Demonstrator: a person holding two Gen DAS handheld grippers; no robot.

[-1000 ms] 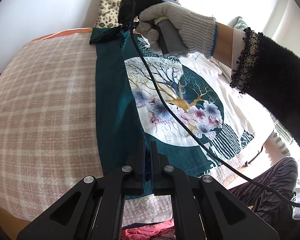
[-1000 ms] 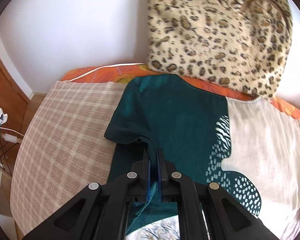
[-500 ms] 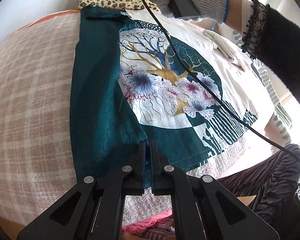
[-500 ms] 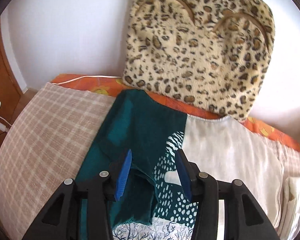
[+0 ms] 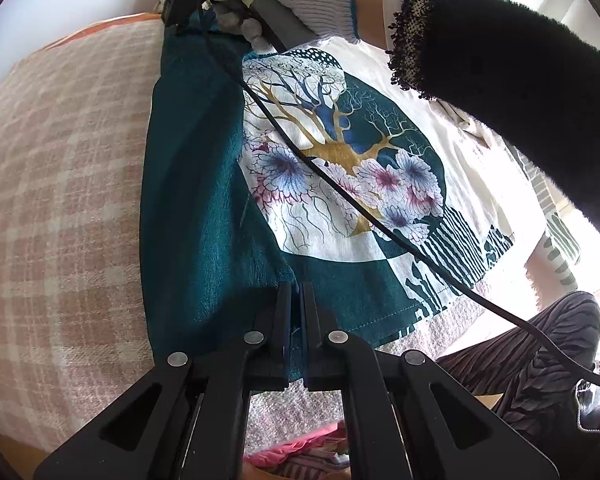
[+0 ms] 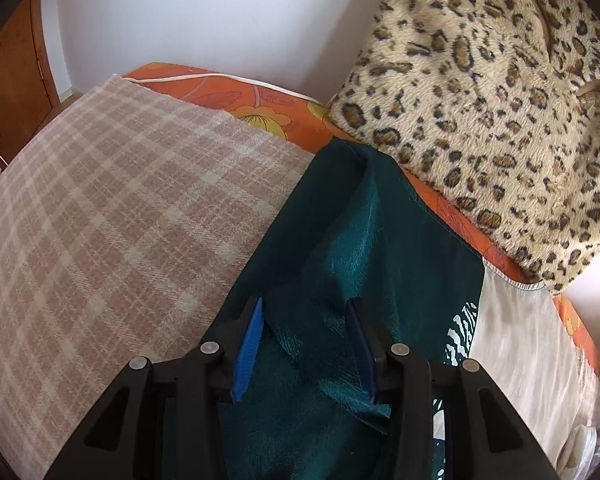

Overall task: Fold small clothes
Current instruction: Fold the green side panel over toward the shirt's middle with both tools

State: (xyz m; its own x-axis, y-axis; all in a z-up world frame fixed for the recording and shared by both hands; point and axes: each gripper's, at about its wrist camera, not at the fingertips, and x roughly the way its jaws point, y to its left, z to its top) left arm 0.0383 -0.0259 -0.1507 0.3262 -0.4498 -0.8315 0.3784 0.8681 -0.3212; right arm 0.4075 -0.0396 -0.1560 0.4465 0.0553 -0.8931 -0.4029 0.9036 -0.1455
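First side fold in hand: teal-and-cream printed T-shirt (image 5: 340, 184) lies flat on plaid bed blanket (image 5: 60, 184). Your left claw (image 5: 294, 304) pinches hem, tightly closed. Your right claw (image 6: 306, 340), jaws just narrowing, half-wide, straddles teal sleeve (image 6: 340, 240) ahead. Next: clamp sleeve, then lay it inward.

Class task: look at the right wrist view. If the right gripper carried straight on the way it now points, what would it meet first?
Most likely the teal fabric of the shirt: a raised fold lies between the open fingers of the right gripper, with the plaid blanket beneath. Depth is hard to judge.
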